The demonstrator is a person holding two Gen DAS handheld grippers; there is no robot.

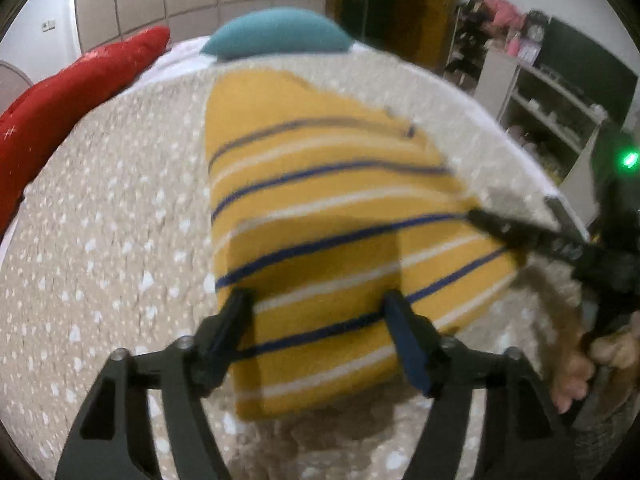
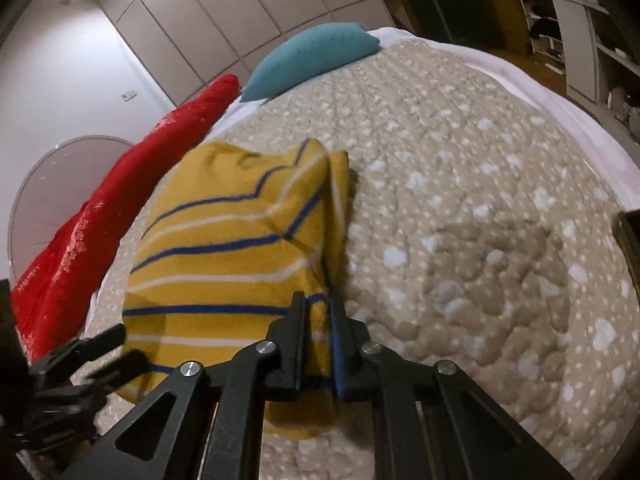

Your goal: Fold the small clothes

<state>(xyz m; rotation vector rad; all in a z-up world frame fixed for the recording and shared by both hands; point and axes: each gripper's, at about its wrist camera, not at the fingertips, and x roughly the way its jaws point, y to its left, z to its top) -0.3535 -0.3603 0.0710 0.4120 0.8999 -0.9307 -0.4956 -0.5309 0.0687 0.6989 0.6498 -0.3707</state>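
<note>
**Shirt half-lifted on the quilt, your right gripper pinching its edge**

Your right gripper [image 2: 318,332] is pressed together on a bunched edge of the shirt [image 2: 224,252], with yellow cloth sandwiched between the two fingers [image 2: 290,344]. From that pinch the fabric rises and drapes away toward 11 o'clock in the right wrist view, folded over on itself along a ridge that runs up to 12.

In the left wrist view the shirt [image 1: 320,240] lies long on the quilt [image 1: 112,240], its long axis running from 6 o'clock up to 12, narrowing toward the far end (the stripes cross that axis, tilting up to the right). Your left gripper [image 1: 320,312] is spread wide, its fingers [image 1: 236,320] straddling the near end of the shirt; whether they touch the cloth you cannot tell from this blurred frame. The right gripper [image 1: 520,232] reaches in from 3 o'clock at the shirt's right edge, and your hand [image 1: 576,372] shows at 4.

Around you: a teal pillow [image 1: 276,34] sits at the far end of the quilt at 12 o'clock, just beyond the shirt's tip. A red cushion [image 1: 64,100] lies along the quilt's edge at 10. White shelves [image 1: 552,112] stand off the bed at 2. In the right wrist view the quilt [image 2: 480,200] is rumpled at 3 o'clock, beside the pinch.
</note>
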